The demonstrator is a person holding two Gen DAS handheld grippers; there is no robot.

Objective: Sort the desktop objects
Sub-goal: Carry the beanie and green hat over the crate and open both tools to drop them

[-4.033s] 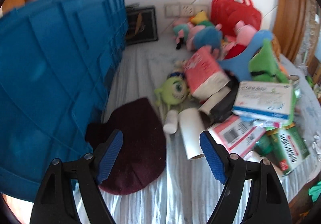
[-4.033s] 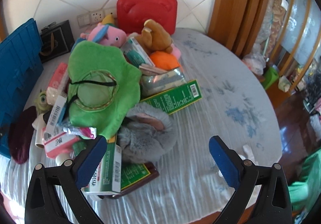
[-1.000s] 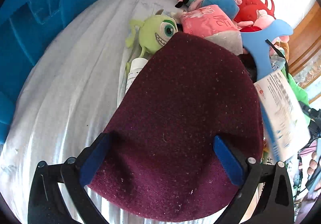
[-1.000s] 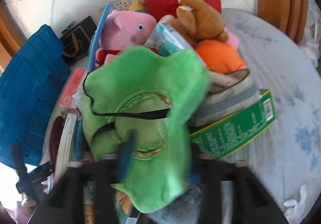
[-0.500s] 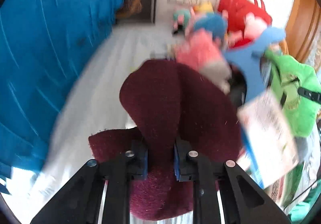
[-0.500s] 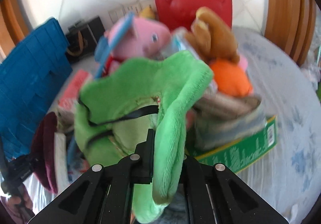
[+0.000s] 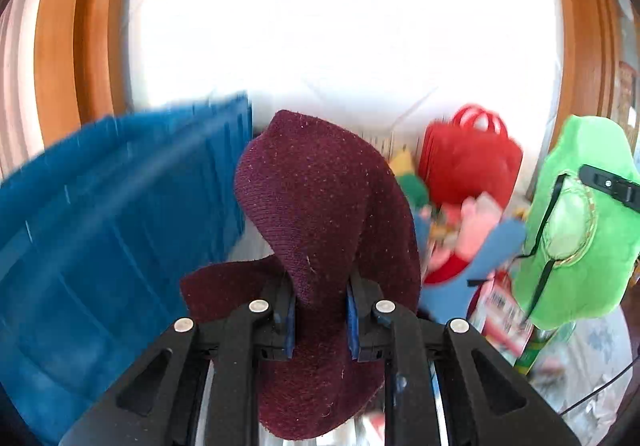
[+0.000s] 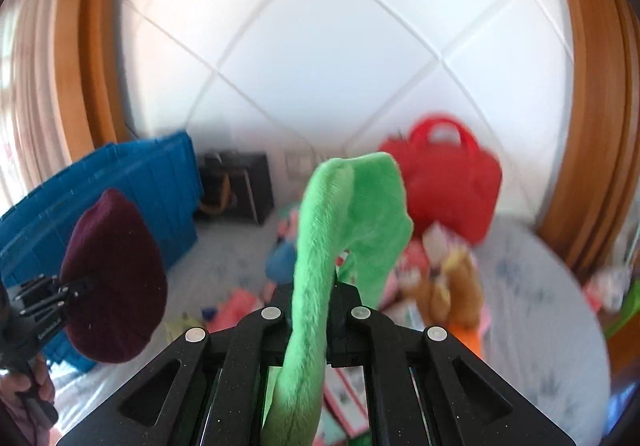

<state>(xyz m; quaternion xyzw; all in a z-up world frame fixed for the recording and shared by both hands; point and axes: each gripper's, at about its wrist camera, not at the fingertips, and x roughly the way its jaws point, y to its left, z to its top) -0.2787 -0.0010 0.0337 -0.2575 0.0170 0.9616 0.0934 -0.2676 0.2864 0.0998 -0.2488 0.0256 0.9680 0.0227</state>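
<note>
My left gripper [image 7: 320, 316] is shut on a dark maroon knit hat [image 7: 328, 206] and holds it in the air above the table. The hat also shows at the left of the right wrist view [image 8: 114, 282], clamped in the left gripper [image 8: 64, 296]. My right gripper [image 8: 310, 306] is shut on a fuzzy green hat [image 8: 352, 214] and holds it up. That green hat, with a black strap, hangs at the right of the left wrist view [image 7: 580, 222].
A blue plastic crate [image 7: 104, 230] stands at the left, also in the right wrist view [image 8: 120, 186]. A red bag [image 8: 448, 182], a black bag [image 8: 236, 190], plush toys [image 8: 452, 286] and boxes [image 7: 500, 310] lie piled on the pale tablecloth [image 8: 532, 310]. Wooden frames flank the white tiled wall.
Both grippers closed on their hats about half a second ago and have since lifted them higher off the pile. Both views now tilt up towards the wall.
</note>
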